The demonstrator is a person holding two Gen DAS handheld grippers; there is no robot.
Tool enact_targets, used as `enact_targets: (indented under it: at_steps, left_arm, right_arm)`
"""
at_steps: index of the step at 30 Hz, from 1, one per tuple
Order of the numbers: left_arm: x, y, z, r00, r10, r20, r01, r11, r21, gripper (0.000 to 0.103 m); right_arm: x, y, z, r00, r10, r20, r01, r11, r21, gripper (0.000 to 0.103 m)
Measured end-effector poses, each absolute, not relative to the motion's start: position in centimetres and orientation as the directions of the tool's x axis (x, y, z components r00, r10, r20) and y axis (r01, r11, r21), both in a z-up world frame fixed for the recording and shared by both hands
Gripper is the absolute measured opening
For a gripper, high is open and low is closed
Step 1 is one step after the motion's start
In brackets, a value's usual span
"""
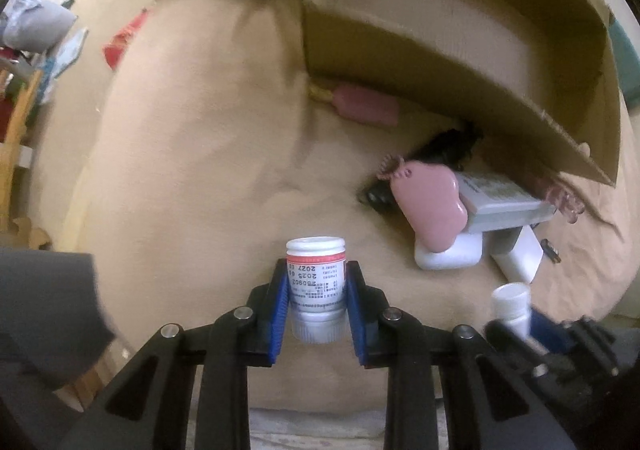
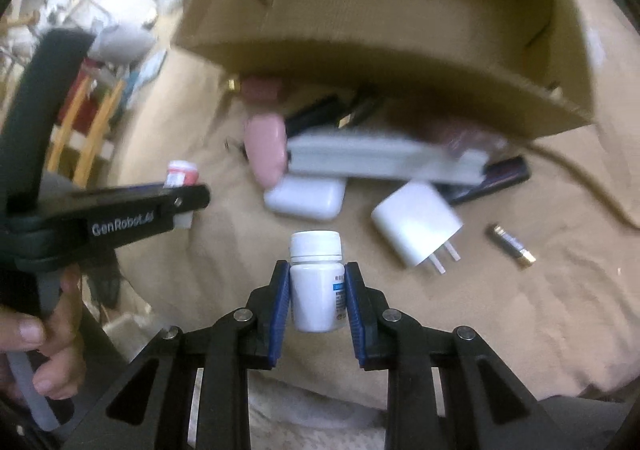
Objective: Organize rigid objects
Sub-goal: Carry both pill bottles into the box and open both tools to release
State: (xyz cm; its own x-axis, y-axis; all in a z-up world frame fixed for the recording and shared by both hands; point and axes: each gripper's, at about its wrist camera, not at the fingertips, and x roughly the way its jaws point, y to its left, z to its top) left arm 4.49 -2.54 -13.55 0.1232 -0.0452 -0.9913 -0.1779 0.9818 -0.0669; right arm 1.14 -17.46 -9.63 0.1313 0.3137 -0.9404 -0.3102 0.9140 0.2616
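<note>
Two hand-held grippers each carry a small pill bottle above a tan cloth, in front of an open cardboard box (image 2: 400, 61). The box is the landmark here.

The left gripper (image 1: 317, 282) has its blue pads clenched on the sides of a white bottle with a red-banded label (image 1: 316, 282). The bottle's cap points away from the camera, toward the box. The right gripper (image 2: 317, 284) likewise grips a plain white bottle with a blue label (image 2: 316, 282), cap forward. Both bottles are held by their bodies, clear of the cloth, probably so they can be carried over the box's near wall and dropped in.

The visible part of the box interior looks empty; its nearest corner is hidden by the wall.

Just in front of the box's near wall lies a loose pile waiting to be sorted: a pink case (image 2: 266, 149), a flat grey-white carton (image 2: 384, 157) leaning across it, dark objects beneath, and a white rounded case (image 2: 306, 197). Nearer the grippers than the pile are a white plug charger (image 2: 416, 226) and, to its right, a small battery (image 2: 512, 246). A pink bottle (image 1: 366, 107) lies against the box's base on its left side.
</note>
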Motion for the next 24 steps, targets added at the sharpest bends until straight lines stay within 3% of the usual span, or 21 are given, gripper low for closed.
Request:
enact_targets:
  at_steps: [13,19,24]
  left_arm:
    - [5.7,-0.1,-0.3,0.360,-0.052,-0.931,-0.094,0.991,-0.092,0.024]
    - [8.8,-2.2,1.9,0.428,-0.056,-0.902,-0.016,0.997,-0.070,0.024]
    - [11.4,-3.6,0.3,0.420,-0.055,-0.906,0.014,0.998,-0.054,0.024]
  right_arm:
    - [5.0,-22.4,-1.4,0.388,0.422,-0.819,-0.207,0.906,0.369,0.028]
    - [8.7,-23.0,0.7,0.440,0.412,-0.798,-0.196,0.911,0.363,0.028]
    - [11.7,-23.3,-0.6,0.420,0.402,-0.814,-0.177,0.915,0.361,0.028]
